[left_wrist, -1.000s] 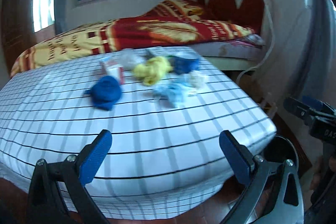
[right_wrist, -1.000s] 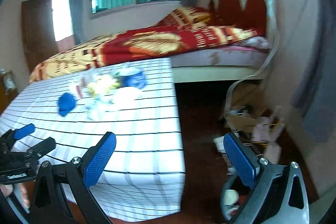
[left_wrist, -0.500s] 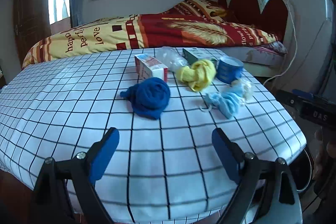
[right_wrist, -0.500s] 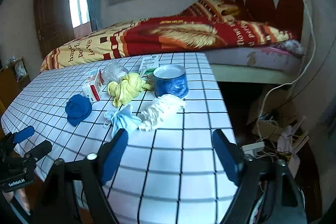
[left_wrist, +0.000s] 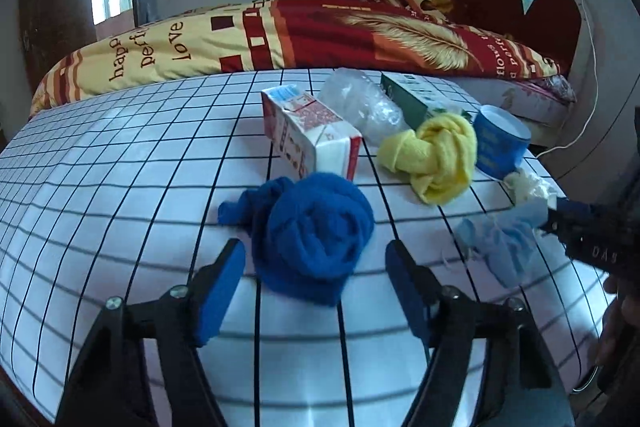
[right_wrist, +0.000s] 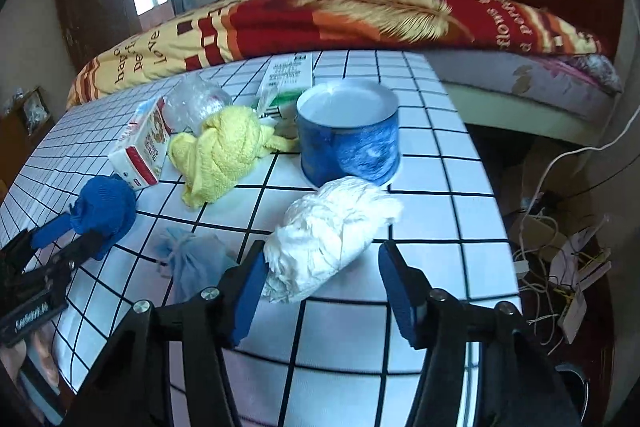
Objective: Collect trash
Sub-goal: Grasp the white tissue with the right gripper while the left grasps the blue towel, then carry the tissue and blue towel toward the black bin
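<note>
Both my hand-held grippers have closed in, open: left point(left_wrist: 312, 283) straddles the soft blue cloth point(left_wrist: 312, 235), right point(right_wrist: 320, 279) the light tissue wad point(right_wrist: 332, 235); pinch mid-bundle.

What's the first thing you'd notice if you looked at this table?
Probably the dark blue cloth ball, lying right between the open left gripper fingers. Next, the white crumpled wad sits just ahead of the open right gripper, with the round blue tub behind it. The bright yellow knotted cloth stands out in the middle of the checked table.
</note>
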Tool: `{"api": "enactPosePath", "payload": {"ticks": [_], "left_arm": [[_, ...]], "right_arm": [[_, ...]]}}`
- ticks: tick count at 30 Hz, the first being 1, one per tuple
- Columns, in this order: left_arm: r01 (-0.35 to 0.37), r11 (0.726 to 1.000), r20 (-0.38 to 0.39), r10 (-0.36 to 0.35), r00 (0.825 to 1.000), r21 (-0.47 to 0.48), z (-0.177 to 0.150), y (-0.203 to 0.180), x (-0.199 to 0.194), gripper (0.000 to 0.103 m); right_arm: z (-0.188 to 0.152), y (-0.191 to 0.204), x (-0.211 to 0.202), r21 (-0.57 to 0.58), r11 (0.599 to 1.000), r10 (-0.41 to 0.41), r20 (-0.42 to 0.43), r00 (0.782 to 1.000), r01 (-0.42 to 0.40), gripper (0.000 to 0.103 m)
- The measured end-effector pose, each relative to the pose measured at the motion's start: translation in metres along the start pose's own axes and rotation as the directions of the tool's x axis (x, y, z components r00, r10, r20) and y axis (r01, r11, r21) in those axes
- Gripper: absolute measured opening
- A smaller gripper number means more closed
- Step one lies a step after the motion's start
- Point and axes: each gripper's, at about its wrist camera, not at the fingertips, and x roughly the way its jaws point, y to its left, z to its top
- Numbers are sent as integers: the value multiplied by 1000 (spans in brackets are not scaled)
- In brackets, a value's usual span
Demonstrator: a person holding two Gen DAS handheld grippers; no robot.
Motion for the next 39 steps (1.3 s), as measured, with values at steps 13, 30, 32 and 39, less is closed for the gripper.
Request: {"api": "enactPosePath", "payload": {"ticks": [13, 30, 32, 39], "left_arm": [[51, 998, -9, -51, 999, 26, -7, -5, -5, 32], [125, 988, 67, -131, 989, 89, -33, -45, -74, 31], [146, 984, 67, -153, 986, 103, -36, -54, -81, 31], [202, 966, 66, -215, 974, 158, -46, -92, -94, 31]], "right_arm": [[-14, -12, -23, -30, 999, 33, 58, 998, -31, 36], [-67, -43, -114, -12, 1000, -2, 177, 984, 4, 35], [-78, -48, -128, -1, 1000, -3, 193, 981, 3, 35], [-102, -68, -159, 37, 999, -30, 218, 976, 23, 35]]}}
